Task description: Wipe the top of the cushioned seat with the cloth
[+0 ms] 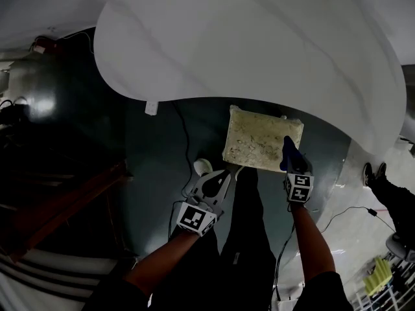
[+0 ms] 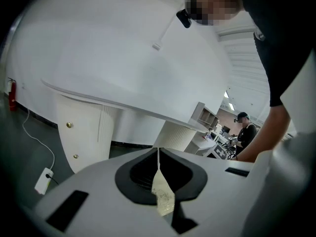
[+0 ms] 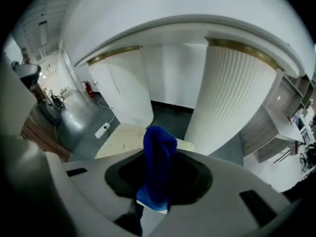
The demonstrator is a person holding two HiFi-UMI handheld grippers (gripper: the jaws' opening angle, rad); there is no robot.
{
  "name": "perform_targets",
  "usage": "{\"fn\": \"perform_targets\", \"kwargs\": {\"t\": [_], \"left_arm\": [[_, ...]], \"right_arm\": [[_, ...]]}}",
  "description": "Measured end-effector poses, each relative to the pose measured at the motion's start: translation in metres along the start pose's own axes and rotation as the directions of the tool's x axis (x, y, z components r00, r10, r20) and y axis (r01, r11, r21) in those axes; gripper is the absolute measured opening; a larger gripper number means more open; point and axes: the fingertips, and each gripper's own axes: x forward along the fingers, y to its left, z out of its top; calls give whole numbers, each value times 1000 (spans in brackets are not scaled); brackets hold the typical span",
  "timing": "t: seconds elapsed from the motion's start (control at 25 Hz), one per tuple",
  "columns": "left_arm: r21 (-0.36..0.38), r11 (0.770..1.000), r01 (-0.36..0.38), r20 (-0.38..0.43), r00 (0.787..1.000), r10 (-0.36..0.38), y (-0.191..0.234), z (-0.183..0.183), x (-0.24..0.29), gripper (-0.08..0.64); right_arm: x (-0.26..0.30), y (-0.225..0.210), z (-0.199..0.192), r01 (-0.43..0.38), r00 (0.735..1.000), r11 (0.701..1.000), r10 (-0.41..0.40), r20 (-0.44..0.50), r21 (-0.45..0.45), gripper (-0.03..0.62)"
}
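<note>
The cushioned seat [image 1: 259,141] is a cream square pad, speckled with marks, half under the white table; its top also shows in the right gripper view [image 3: 121,139]. My right gripper [image 1: 291,162] is shut on a blue cloth [image 1: 289,151] at the seat's right edge. The cloth [image 3: 158,167] bulges out between the jaws of the right gripper [image 3: 159,152]. My left gripper [image 1: 227,173] is at the seat's near left corner. In its own view the left gripper [image 2: 159,154] is shut on a thin cream flap [image 2: 163,194]; I cannot tell whether the flap belongs to the seat.
A large white tabletop [image 1: 259,44] overhangs the seat, on fluted white pillars [image 3: 232,98]. A power strip [image 1: 151,107] and cables lie on the dark floor. Reddish wooden furniture [image 1: 65,199] stands at left. Another person [image 2: 245,127] stands far off.
</note>
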Motion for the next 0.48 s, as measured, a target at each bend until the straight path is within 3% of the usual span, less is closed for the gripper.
{"fn": "perform_targets", "kwargs": {"t": [0.16,0.48], "left_arm": [[-24,1000,-16,36,999,17,13,5,-20,23],[-86,996,-28,54,998,33,32,-7,-50,23]], "right_arm": [[-12,73,19,-70,997,997,70,40,19,123],[12,199,28,-167,985,974,160,59,153,123]]}}
